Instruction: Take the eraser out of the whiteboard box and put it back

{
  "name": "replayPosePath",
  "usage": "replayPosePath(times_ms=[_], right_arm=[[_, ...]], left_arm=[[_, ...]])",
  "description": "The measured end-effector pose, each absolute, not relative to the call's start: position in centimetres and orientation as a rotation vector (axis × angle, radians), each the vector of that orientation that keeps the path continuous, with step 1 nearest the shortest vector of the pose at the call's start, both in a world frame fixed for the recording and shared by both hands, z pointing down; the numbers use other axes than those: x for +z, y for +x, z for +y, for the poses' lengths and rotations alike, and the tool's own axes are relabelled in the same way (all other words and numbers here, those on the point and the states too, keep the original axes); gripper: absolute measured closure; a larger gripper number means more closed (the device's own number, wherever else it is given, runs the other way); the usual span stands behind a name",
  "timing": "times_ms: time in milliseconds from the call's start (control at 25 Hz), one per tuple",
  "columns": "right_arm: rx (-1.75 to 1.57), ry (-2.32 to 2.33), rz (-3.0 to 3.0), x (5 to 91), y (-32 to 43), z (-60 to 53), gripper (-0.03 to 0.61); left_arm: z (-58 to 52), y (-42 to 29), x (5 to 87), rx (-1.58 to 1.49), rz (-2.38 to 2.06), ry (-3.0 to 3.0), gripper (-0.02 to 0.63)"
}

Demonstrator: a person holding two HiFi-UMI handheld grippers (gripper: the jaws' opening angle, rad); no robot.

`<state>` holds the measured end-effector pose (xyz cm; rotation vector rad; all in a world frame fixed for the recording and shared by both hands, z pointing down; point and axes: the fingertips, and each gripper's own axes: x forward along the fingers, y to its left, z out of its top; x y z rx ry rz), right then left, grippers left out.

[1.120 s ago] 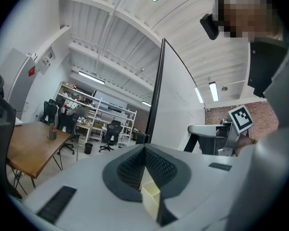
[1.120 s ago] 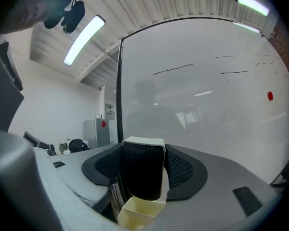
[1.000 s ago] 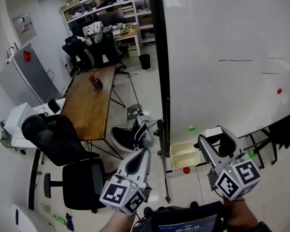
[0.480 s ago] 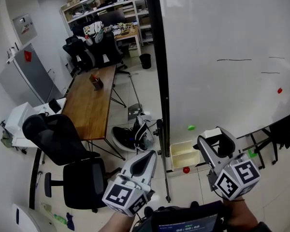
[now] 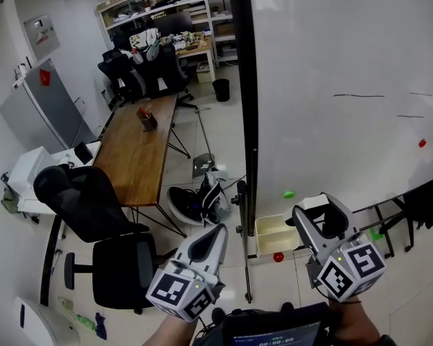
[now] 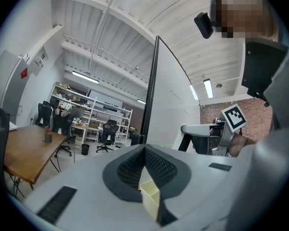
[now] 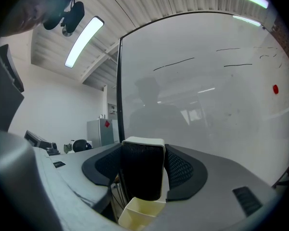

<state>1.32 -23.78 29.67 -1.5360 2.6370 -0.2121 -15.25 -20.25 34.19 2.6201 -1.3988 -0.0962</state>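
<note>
The eraser (image 5: 330,218), white-backed with black felt, is clamped in my right gripper (image 5: 319,211) in front of the whiteboard (image 5: 346,63). In the right gripper view the eraser (image 7: 142,170) fills the space between the jaws, felt side towards the camera. The cream whiteboard box (image 7: 138,214) lies just below it, open at the top. From the head view the box (image 5: 273,231) hangs at the board's lower left corner, left of the right gripper. My left gripper (image 5: 213,232) is shut and empty, left of the box. The box (image 6: 151,196) also shows past its jaws.
A black board frame post (image 5: 245,121) runs down beside the box. A red magnet (image 5: 278,256) and a green magnet (image 5: 289,194) sit near the box. A wooden table (image 5: 141,153), black office chairs (image 5: 94,207) and shelves (image 5: 166,6) stand to the left.
The left gripper has dropped back slightly to the lower left. The right gripper has kept its hold on the eraser near the box, hardly moving.
</note>
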Motion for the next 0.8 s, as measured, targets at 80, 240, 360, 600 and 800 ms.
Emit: replayPosePath(times_ms=[80, 240, 360, 600, 800], right_arm=[[-0.216, -1.527, 2.64, 29.7, 1.2, -24.1, 0.285], [-0.22, -1.503, 2.652, 29.5, 0.7, -24.7, 0.285], [-0.227, -1.481, 2.668, 29.8, 0.0, -25.3, 0.285], [-0.241, -1.455, 2.705, 30.9, -1.6, -26.6, 0.285], [-0.264, -1.45, 2.737, 32.8, -2.3, -27.2, 0.285]], left_arm=[[-20.6, -15.5, 34.2, -0.112, -1.408, 2.599, 0.592], [-21.3, -16.1, 34.2, -0.12, -1.453, 2.579, 0.592], [-21.9, -16.8, 34.3, -0.121, -1.483, 2.559, 0.592], [-22.9, -18.0, 34.9, -0.121, -1.517, 2.522, 0.592], [-23.6, -18.1, 35.3, -0.11, -1.519, 2.511, 0.592]])
